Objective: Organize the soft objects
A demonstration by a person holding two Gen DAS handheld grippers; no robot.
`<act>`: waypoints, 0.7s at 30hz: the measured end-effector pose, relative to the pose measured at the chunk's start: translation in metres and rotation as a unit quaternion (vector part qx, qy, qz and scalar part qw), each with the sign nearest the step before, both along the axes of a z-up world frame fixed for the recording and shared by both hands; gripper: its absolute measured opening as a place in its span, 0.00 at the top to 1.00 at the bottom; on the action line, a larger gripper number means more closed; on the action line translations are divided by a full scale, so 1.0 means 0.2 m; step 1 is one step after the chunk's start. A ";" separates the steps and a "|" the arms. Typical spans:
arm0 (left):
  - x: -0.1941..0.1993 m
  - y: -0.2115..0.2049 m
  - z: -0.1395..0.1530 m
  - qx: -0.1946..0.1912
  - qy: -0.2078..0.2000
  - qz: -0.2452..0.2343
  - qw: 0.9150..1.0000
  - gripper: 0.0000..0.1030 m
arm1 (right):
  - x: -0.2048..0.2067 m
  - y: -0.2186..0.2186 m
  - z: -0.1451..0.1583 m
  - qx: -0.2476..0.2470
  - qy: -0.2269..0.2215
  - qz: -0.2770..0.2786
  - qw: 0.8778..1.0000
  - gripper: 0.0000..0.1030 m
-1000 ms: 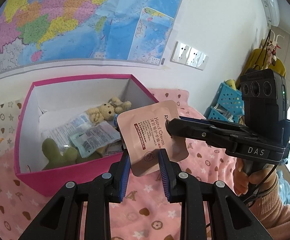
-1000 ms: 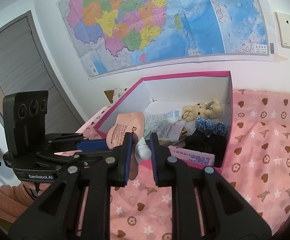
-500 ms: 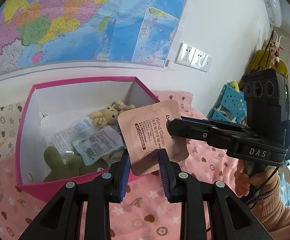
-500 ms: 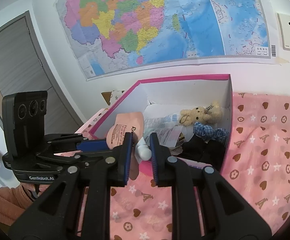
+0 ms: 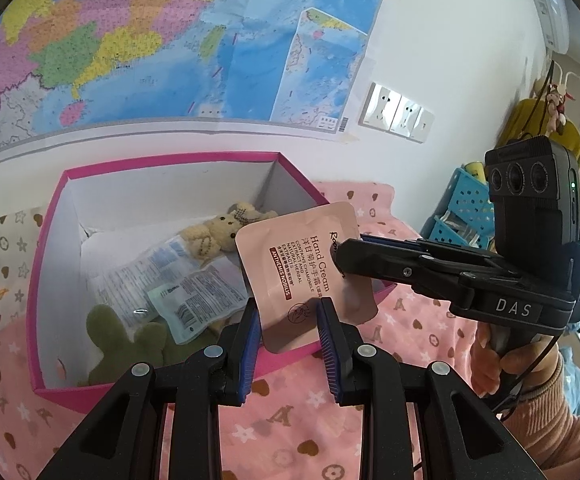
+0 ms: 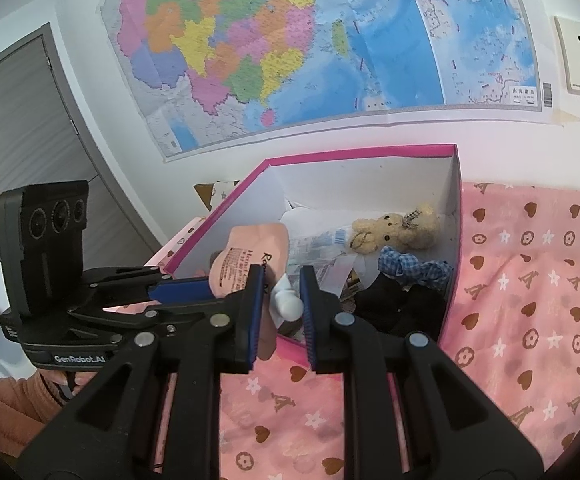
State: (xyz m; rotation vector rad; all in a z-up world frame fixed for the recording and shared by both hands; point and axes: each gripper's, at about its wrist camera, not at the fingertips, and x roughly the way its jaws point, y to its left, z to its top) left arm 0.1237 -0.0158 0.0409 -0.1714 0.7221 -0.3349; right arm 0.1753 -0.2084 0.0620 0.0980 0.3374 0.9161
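A pink hand-cream sachet (image 5: pixel 306 272) hangs in the air over the near right corner of the magenta box (image 5: pixel 50 248). My left gripper (image 5: pixel 288 320) is closed on its lower edge. My right gripper (image 5: pixel 344 256) reaches in from the right, closed on the sachet's right side. In the right wrist view the sachet (image 6: pixel 250 256) sits between my right gripper's (image 6: pixel 282 292) pads with its white cap (image 6: pixel 288 304) showing. The box (image 6: pixel 456 208) holds a beige teddy bear (image 5: pixel 218 232), plastic packets (image 5: pixel 186 284) and a green plush (image 5: pixel 118 340).
A pink patterned bedspread (image 5: pixel 290 432) covers the bed under the box. A blue checked scrunchie (image 6: pixel 410 268) and black cloth (image 6: pixel 402 308) lie in the box. A wall map (image 5: pixel 150 40) and sockets (image 5: pixel 398 112) are behind. Blue baskets (image 5: pixel 462 208) stand at the right.
Both grippers have held the sachet throughout; the pair has lifted slightly, so the box sits a little lower and farther in both views.
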 end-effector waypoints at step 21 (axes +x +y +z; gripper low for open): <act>0.10 0.00 -0.04 0.007 0.016 0.005 1.000 0.74 | 0.10 0.01 -0.02 -0.001 0.016 -0.006 1.000 0.80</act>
